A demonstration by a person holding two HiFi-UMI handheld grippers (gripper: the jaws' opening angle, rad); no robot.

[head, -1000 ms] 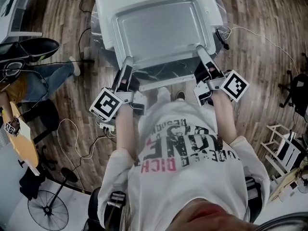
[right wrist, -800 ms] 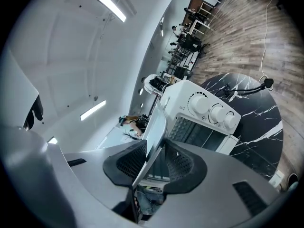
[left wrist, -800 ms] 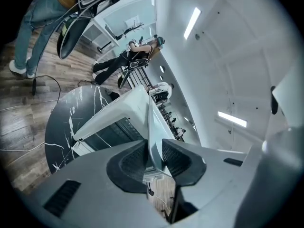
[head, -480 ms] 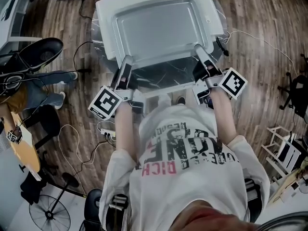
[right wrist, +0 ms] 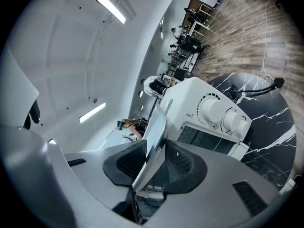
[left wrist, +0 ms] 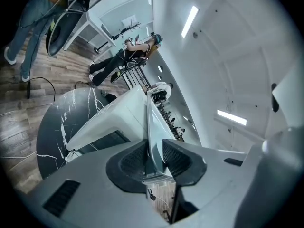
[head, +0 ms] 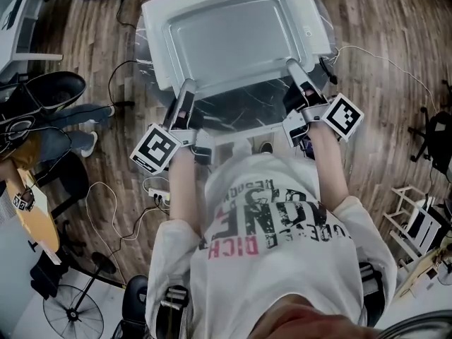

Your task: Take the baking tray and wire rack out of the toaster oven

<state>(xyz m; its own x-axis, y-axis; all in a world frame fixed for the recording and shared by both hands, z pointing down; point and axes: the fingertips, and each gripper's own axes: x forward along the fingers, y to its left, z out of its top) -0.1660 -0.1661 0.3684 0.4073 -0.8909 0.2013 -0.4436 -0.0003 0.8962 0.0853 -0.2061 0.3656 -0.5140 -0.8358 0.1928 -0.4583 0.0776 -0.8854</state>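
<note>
At upper centre, baking tray (head: 229, 37) over white toaster oven (head: 154, 41).
Left gripper (head: 187, 92) and right gripper (head: 294, 70) each clench a tray edge.

Reads as open-plan lab or office workspace. Shows wood-plank floor (head: 395, 20) with trailing cable (right wrist: 265, 32), pedestal fan (head: 70, 308) lower left, white desk (head: 18, 20) upper left, strip ceiling lights (right wrist: 113, 8), person (left wrist: 137, 51) at distant workstation.

Baking tray (head: 229, 37) over toaster oven (head: 157, 37) on table (head: 240, 111); left gripper (head: 187, 92) at near-left corner, right gripper (head: 292, 69) near-right.
</note>
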